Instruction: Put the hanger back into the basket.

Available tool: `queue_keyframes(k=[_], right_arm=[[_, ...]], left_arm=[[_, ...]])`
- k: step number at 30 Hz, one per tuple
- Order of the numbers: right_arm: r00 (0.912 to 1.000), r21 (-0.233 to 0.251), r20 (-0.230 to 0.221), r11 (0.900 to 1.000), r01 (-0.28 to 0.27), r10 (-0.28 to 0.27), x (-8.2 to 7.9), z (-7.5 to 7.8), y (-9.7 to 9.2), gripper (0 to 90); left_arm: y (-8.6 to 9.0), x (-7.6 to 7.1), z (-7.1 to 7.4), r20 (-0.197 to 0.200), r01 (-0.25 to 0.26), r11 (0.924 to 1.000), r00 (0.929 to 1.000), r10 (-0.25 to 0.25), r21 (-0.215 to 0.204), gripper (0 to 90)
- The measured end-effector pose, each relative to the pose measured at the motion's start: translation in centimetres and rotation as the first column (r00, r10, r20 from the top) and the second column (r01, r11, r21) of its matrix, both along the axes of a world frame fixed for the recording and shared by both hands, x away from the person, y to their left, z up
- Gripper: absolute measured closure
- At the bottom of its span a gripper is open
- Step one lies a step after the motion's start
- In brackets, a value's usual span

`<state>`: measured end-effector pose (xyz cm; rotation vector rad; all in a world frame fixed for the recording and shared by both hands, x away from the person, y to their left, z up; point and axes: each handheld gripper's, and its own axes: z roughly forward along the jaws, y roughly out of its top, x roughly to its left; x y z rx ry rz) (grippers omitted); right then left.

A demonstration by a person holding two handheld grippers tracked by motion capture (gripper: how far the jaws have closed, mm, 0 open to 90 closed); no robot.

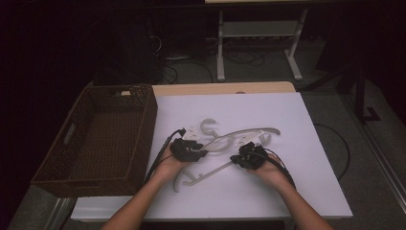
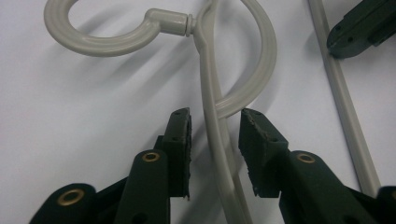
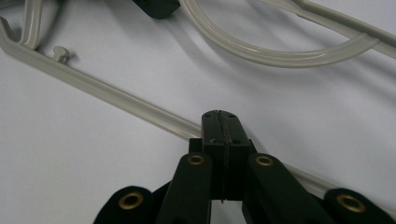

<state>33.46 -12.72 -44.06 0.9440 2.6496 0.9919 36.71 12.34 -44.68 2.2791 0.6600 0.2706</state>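
Observation:
Pale grey plastic hangers (image 1: 249,132) lie overlapped on the white table top (image 1: 292,187). My left gripper (image 1: 200,152) is open, its jaws standing either side of a thin hanger arm (image 2: 211,116) below the hook (image 2: 107,44); the pads do not touch it. Open left gripper seen close (image 2: 215,116). My right gripper (image 1: 240,156) is shut, pads (image 3: 212,128) pressed together with nothing between them. Its tip (image 3: 219,114) sits over a straight hanger bar (image 3: 102,91), which runs beneath the jaws. A curved hanger arm (image 3: 280,56) lies beyond.
A dark wicker basket (image 1: 72,143) stands at the table's left, empty inside. A second bar (image 2: 345,102) lies right of my left jaws. Cables trail from both grippers. Beyond the table's far edge are a white table frame (image 1: 258,33) and floor cables.

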Motion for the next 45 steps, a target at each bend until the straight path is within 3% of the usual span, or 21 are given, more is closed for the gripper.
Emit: queue_keyframes(k=[4, 13, 19, 25, 33, 38, 40, 45], right_arm=[[1.0, -0.003, 0.0, 1.0, -0.001, 0.001, 0.0, 0.0, 0.0, 89.7], [1.0, -0.003, 0.001, 1.0, 0.0, 0.0, 0.0, 0.0, 0.0, 89.7], [1.0, -0.008, 0.0, 1.0, -0.001, 0.001, -0.1, 0.1, 0.0, 89.7], [0.9999, -0.025, -0.001, 0.9996, -0.01, 0.01, 0.0, 0.0, -0.1, 89.6], [0.9993, 0.039, 0.028, 0.9989, -0.026, 0.024, -0.4, 1.4, -0.4, 88.5], [0.9992, 0.134, 0.04, 0.9909, -0.008, 0.003, -0.8, 2.6, -1.4, 71.4], [0.9974, 0.156, 0.072, 0.9877, -0.014, 0.002, -1.1, 3.2, -1.8, 64.9], [0.9941, 0.227, 0.104, 0.9739, 0.007, -0.032, -2.9, 4.3, -3.1, 46.1]], left_arm=[[-0.2, -0.1, 0.0, -0.005, 0.002, 1.0, 1.0, -0.002, 0.01, 72.5], [-0.5, -0.2, 0.2, -0.009, -0.035, 0.9987, 0.9994, 0.035, 0.038, 78.4], [-0.5, -0.2, 0.3, -0.026, -0.058, 0.998, 0.9979, 0.059, 0.026, 79.4], [-0.5, -0.2, 0.6, 0.011, -0.099, 0.9946, 0.9951, 0.099, 0.03, 81.0], [0.1, 0.0, 1.0, 0.031, -0.122, 0.9924, 0.9921, 0.122, 0.016, 81.6], [0.5, 0.0, 1.9, 0.013, -0.138, 0.9905, 0.9904, 0.138, 0.001, 81.7], [0.6, -0.1, 2.2, 0.015, -0.142, 0.9899, 0.9898, 0.141, 0.007, 81.7], [0.6, -0.3, 3.1, 0.021, -0.147, 0.9891, 0.9889, 0.147, 0.005, 81.7]])
